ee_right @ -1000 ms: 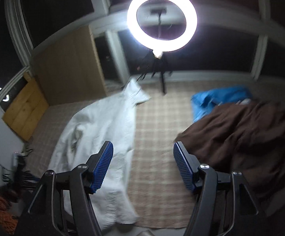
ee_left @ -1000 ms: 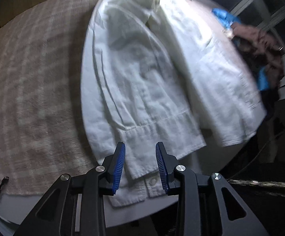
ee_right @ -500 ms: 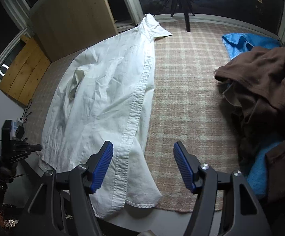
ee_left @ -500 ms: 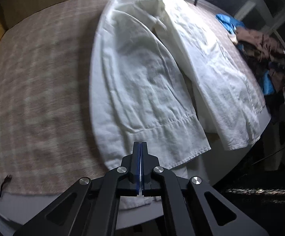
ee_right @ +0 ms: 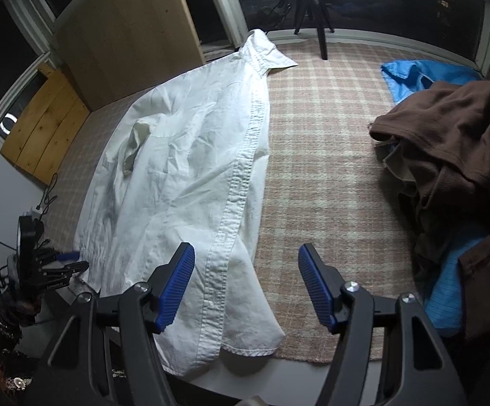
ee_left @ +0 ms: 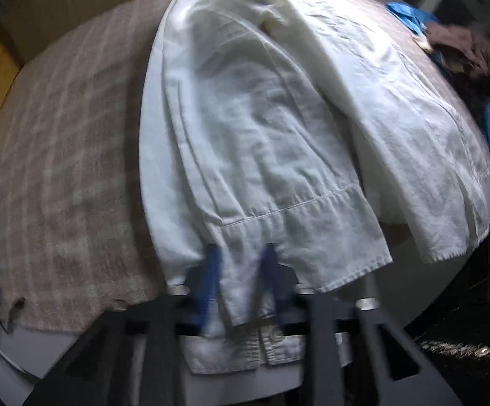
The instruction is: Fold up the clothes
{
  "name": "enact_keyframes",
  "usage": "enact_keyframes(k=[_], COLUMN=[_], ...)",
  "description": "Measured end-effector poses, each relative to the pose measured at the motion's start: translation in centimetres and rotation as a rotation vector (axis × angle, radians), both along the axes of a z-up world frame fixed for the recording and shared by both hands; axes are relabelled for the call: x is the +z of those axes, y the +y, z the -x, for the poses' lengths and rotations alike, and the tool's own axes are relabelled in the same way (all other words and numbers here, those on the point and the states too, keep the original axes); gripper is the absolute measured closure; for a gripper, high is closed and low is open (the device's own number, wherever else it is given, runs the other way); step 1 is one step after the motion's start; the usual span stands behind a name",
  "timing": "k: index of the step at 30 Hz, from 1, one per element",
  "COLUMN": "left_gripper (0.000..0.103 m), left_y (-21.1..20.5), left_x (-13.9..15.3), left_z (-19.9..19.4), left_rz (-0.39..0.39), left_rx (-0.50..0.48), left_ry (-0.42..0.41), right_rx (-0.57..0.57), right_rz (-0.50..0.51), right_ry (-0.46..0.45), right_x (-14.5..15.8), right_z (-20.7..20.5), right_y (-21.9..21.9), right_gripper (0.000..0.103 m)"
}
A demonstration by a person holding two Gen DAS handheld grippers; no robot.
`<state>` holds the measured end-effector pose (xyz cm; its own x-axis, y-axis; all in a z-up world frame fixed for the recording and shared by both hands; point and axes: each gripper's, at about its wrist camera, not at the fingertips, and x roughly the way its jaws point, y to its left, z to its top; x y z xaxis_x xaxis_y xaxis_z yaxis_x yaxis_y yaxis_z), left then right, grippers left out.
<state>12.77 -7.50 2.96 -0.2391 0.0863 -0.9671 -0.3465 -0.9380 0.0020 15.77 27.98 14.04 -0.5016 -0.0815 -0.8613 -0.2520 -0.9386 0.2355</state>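
A white button shirt [ee_left: 262, 135] lies spread on the plaid-covered table, collar at the far end, one sleeve folded over its body. My left gripper [ee_left: 240, 257] points steeply down at the near table edge. Its jaws are opening, and the sleeve cuff [ee_left: 245, 237] hangs between the blurred blue pads. In the right wrist view the shirt [ee_right: 184, 169] fills the left half, and my left gripper [ee_right: 55, 270] shows small at its far-left corner. My right gripper [ee_right: 246, 257] hovers open over the shirt's lower front corner, nothing between its fingers.
A brown garment pile [ee_right: 448, 169] with blue cloth [ee_right: 421, 74] under it takes up the table's right side. Bare plaid cover [ee_right: 329, 169] lies between it and the shirt. A tripod leg [ee_right: 321, 40] stands at the far edge, a wooden cabinet [ee_right: 126, 34] behind.
The left jaws closed at the sleeve cuff, then parted again, with the cuff now between them. The right gripper sank and tipped down from the ring light to the table, then held still.
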Motion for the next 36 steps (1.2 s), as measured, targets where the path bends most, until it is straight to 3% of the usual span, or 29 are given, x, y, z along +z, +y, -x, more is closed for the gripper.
enact_keyframes(k=[1,4,8,13,17,19,20,21,22,26,29,30,32,34,36], left_gripper=[0.098,0.099,0.096,0.045,0.042,0.046,0.053,0.086,0.100,0.101,0.101,0.101,0.092,0.060,0.062], left_y=[-0.2,-1.7,-4.8,-6.4,-5.0,-4.4,-4.1,-4.1,-4.1,-4.1,-5.6,-6.3,-8.7,-10.9,-12.0], left_x=[0.4,2.1,3.6,2.3,0.8,0.4,0.4,0.8,1.1,2.6,6.0,7.4,9.3,9.3,9.4], left_z=[0.0,0.3,0.7,1.9,3.8,4.4,4.6,4.6,4.6,4.6,4.6,4.7,5.1,6.3,6.3], left_rz=[-0.019,-0.057,-0.067,-0.066,-0.077,-0.092,-0.101,-0.120,-0.138,-0.210,-0.189,-0.143,-0.021,0.118,0.194], left_rx=[-0.009,0.007,0.098,0.213,0.170,0.154,0.146,0.139,0.132,0.104,0.087,0.077,0.069,0.093,0.090], left_ry=[-0.005,-0.008,0.006,-0.034,-0.031,-0.018,-0.006,-0.007,-0.008,-0.009,0.044,0.088,0.163,0.163,0.171], right_rx=[-0.011,-0.038,-0.054,-0.059,-0.050,-0.041,-0.037,-0.034,-0.032,-0.033,-0.041,-0.046,-0.056,-0.060,-0.066], right_rz=[0.002,0.018,0.008,0.032,0.034,0.032,0.031,0.029,0.028,0.039,0.047,0.052,0.070,0.074,0.049], right_ry=[0.003,0.014,0.002,-0.008,-0.013,-0.013,-0.013,-0.015,-0.018,-0.041,-0.060,-0.065,-0.071,-0.081,-0.111], right_x=[0.0,0.0,-0.3,-1.0,-1.0,-0.9,-0.8,-0.9,-1.0,-2.1,-3.0,-3.3,-3.8,-4.3,-5.0], right_z=[-0.1,-0.4,-0.8,-0.9,-0.7,-0.6,-0.6,-0.5,-0.6,-0.8,-1.2,-1.5,-2.1,-2.9,-3.5], right_y=[0.2,0.9,1.0,0.8,0.2,-0.2,-0.4,-0.5,-0.7,-1.1,-1.3,-1.3,-1.4,-1.5,-1.8], right_gripper=[0.040,0.040,0.040,0.040,0.040,0.040,0.040,0.040,0.040,0.040,0.040,0.040,0.040,0.040,0.040])
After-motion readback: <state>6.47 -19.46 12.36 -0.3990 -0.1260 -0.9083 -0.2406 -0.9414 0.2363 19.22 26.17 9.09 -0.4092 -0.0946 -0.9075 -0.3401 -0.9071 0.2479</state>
